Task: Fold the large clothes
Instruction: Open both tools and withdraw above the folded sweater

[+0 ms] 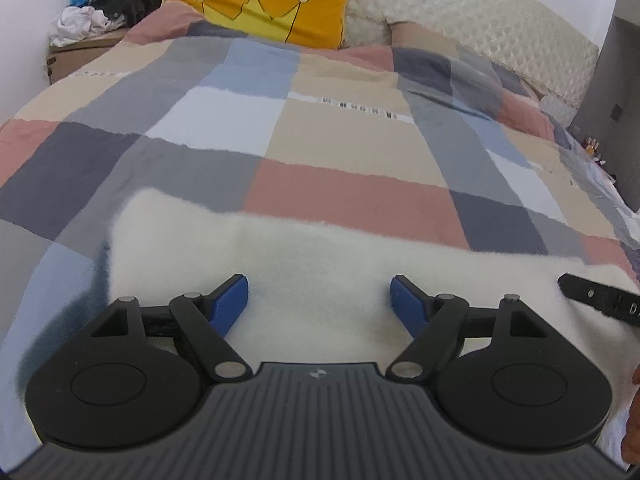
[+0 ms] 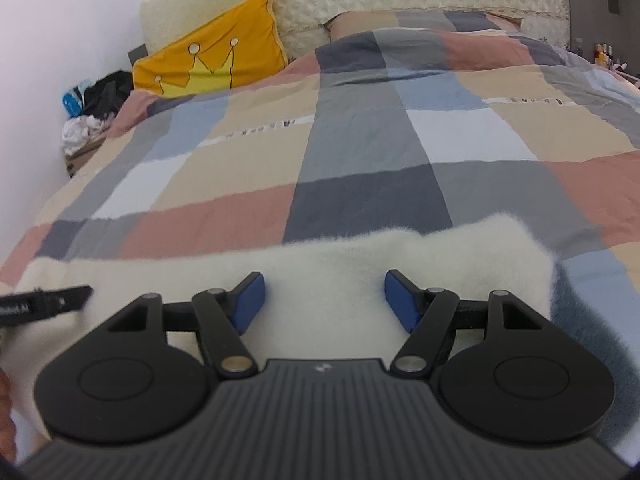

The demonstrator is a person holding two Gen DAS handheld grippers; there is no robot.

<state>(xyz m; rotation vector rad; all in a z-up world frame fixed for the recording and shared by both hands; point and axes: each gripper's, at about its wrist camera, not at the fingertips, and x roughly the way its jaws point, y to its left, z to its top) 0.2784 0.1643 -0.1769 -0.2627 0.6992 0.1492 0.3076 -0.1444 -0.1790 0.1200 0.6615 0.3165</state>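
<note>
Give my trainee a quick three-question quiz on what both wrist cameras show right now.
1. True or false: the left gripper is shut on the white garment.
2. What lies under the garment? A) bare mattress B) checked quilt C) floor
3. Fill in: the yellow pillow at the head of the bed bears a drawn ____.

Key:
1. False. Its jaws stand apart over the garment, and so do those of the right gripper.
2. B
3. crown
</note>
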